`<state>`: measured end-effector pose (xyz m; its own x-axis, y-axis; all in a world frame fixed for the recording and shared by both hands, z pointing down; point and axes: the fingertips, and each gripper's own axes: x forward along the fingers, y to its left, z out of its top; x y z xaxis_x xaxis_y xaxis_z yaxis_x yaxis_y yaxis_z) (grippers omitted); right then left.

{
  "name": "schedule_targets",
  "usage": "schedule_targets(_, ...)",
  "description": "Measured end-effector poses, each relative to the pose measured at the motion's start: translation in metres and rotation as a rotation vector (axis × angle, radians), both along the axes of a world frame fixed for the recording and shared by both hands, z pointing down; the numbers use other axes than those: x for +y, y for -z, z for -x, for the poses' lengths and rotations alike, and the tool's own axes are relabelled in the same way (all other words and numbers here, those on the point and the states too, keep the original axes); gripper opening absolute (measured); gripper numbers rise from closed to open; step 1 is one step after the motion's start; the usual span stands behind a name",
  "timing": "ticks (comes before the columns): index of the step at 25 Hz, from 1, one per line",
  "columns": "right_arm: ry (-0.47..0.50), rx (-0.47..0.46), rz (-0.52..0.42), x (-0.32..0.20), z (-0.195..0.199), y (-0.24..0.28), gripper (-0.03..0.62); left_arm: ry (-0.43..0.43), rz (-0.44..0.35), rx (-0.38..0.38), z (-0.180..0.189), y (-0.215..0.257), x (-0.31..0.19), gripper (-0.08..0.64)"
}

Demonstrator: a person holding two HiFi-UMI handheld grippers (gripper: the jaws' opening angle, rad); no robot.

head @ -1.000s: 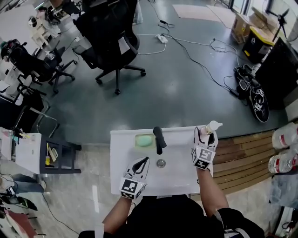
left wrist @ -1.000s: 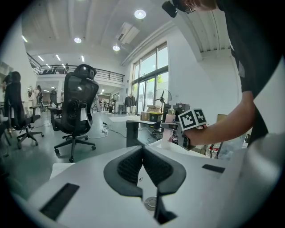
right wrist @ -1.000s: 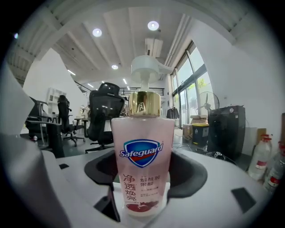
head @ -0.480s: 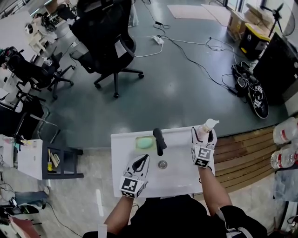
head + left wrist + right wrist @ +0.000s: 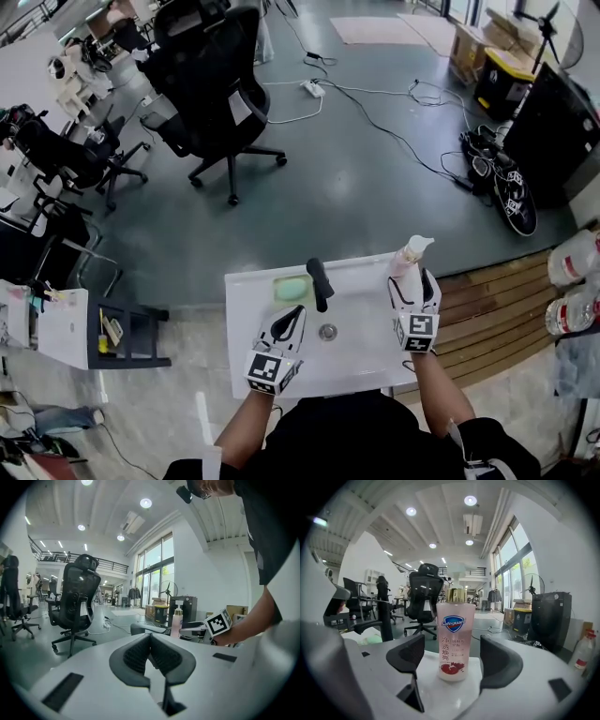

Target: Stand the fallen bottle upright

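A pink soap bottle [image 5: 410,255] with a white pump stands upright on the far right corner of the white sink [image 5: 366,361]. In the right gripper view the bottle [image 5: 455,639] stands just beyond the two black pads, and neither pad touches it. My right gripper [image 5: 413,283] sits just in front of the bottle, and its jaws are opening. My left gripper [image 5: 290,322] is shut with nothing in it, held over the sink's near left part. The left gripper view shows its closed pads [image 5: 140,652] and the bottle [image 5: 176,622] far off.
A black faucet [image 5: 320,281] rises at the sink's middle, with a green soap bar [image 5: 292,289] to its left and the drain [image 5: 327,331] below. Wooden decking [image 5: 487,314] lies to the right. Office chairs [image 5: 211,103] and cables stand on the floor beyond.
My right gripper has let go of the bottle, spread its jaws and drawn back toward me. The bottle stays upright. The left gripper has hardly shifted.
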<state>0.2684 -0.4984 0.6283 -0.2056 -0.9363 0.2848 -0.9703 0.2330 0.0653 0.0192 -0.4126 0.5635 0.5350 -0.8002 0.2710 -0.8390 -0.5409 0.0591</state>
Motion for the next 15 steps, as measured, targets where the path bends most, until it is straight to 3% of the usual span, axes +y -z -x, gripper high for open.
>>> schedule_targets(4, 0.048, 0.065, -0.008, 0.022, 0.008, 0.024, 0.286, 0.01, 0.004, 0.018, -0.002, 0.005, 0.01, 0.017)
schedule_targets(6, 0.038, 0.085, -0.027, 0.031, 0.007, 0.038, 0.187, 0.0, -0.008, 0.02, -0.007, 0.009, 0.012, 0.017)
schedule_targets(8, 0.03, 0.084, -0.041, 0.038, 0.01, 0.053, 0.015, -0.01, -0.019, 0.021, -0.01, 0.014, 0.013, 0.017)
schedule_targets(15, 0.104, 0.071, -0.053, 0.053, 0.026, 0.082, 0.011, -0.05, -0.059, 0.023, -0.034, 0.033, 0.02, 0.017)
